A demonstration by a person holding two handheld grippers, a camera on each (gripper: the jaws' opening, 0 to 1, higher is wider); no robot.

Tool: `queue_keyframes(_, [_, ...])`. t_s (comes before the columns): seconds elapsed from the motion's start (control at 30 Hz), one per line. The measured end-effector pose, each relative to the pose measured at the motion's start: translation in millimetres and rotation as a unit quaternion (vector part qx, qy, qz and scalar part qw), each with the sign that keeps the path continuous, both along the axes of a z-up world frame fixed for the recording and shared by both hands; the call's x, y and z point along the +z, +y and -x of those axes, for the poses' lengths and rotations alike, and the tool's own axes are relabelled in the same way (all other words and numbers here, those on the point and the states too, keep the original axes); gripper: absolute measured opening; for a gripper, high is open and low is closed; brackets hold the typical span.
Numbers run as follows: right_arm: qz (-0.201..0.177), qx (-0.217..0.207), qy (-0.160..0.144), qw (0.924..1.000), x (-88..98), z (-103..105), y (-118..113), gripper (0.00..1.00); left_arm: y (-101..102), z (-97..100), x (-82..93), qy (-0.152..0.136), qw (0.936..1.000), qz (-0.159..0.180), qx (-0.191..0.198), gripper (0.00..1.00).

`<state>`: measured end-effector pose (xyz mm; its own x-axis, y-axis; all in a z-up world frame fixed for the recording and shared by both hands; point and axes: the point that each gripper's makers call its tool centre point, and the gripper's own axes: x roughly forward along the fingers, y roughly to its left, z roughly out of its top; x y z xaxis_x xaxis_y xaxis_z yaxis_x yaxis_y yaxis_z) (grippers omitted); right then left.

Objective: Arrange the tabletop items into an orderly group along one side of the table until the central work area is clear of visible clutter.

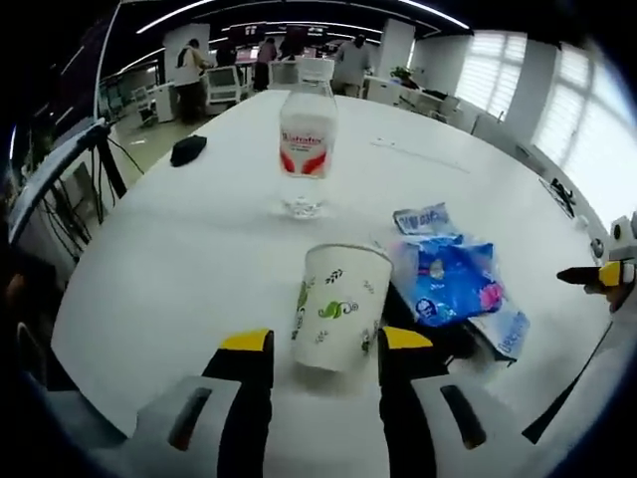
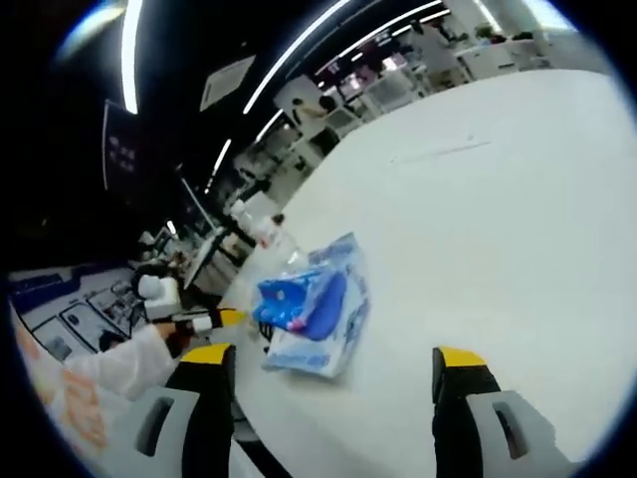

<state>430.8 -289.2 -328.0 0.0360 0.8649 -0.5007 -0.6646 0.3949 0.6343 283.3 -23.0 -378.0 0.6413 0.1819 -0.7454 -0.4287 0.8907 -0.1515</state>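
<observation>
A white paper cup point(image 1: 333, 309) with green leaf prints stands on the white table point(image 1: 199, 259), just between the yellow-tipped jaws of my left gripper point(image 1: 325, 342). The jaws are open, with a small gap on the cup's left side. Right of the cup lies a blue plastic packet point(image 1: 453, 279). Behind it stands a clear water bottle point(image 1: 307, 139) with a red and white label. In the right gripper view the blue packet point(image 2: 314, 309) lies just ahead of my right gripper point(image 2: 333, 363), which is open and holds nothing.
A small black object point(image 1: 187, 149) lies near the table's far left edge. My right gripper's tip point(image 1: 597, 276) pokes in from the right. A white sleeve point(image 2: 109, 363) and the left gripper point(image 2: 214, 319) show at the left. Desks and people stand beyond the table.
</observation>
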Motion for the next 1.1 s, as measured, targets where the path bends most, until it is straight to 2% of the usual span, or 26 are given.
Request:
queue_keyframes(0.1, [0.007,0.015,0.005,0.9999,-2.8,7,2,0.82,6,5.9,-10.7,0.010,0.9999,-0.004,-0.009,0.35])
queue_keyframes(0.2, [0.013,0.026,0.007,0.9996,-7.0,10,3,0.82,11,8.4,-7.6,0.007,0.9999,-0.008,0.000,0.34])
queue_keyframes(0.23, [0.013,0.026,0.008,0.9995,-7.1,10,3,0.82,6,7.3,-4.2,0.005,0.9999,-0.009,0.002,0.34])
queue_keyframes(0.37, [0.009,0.020,0.013,0.9997,-6.3,7,4,0.82,3,2.3,17.1,-0.029,0.9990,-0.015,0.031,0.34])
queue_keyframes(0.57, [0.005,0.012,0.017,0.9998,-7.0,5,4,0.81,6,-4.0,45.7,-0.077,0.9958,-0.032,0.038,0.33])
queue_keyframes(0.6, [0.005,0.012,0.019,0.9997,-7.3,5,3,0.81,6,-4.6,49.4,-0.085,0.9951,-0.030,0.042,0.33])
queue_keyframes(0.63, [0.004,0.011,0.021,0.9997,-7.0,5,2,0.81,4,-7.4,57.3,-0.106,0.9927,-0.017,0.055,0.33])
queue_keyframes(0.73, [-0.006,0.003,0.026,0.9996,0.7,6,3,0.80,-2,-14.8,71.8,-0.147,0.9870,-0.002,0.065,0.33])
queue_keyframes(0.8, [-0.018,-0.001,0.024,0.9995,8.6,4,7,0.80,-16,-28.7,90.1,-0.184,0.9821,0.004,0.038,0.33])
queue_keyframes(0.83, [-0.027,-0.003,0.023,0.9994,14.6,3,10,0.80,-20,-32.2,94.4,-0.193,0.9805,0.007,0.035,0.33])
queue_keyframes(0.9, [-0.042,-0.007,0.024,0.9988,25.8,3,15,0.80,-34,-43.1,105.9,-0.222,0.9743,0.033,0.023,0.33])
queue_keyframes(1.03, [-0.076,-0.014,0.037,0.9963,44.4,3,27,0.80,-51,-60.4,117.0,-0.240,0.9700,0.036,-0.011,0.33])
queue_keyframes(1.1, [-0.090,-0.013,0.043,0.9949,53.8,4,33,0.80,-66,-70.5,123.2,-0.250,0.9664,0.054,-0.029,0.33])
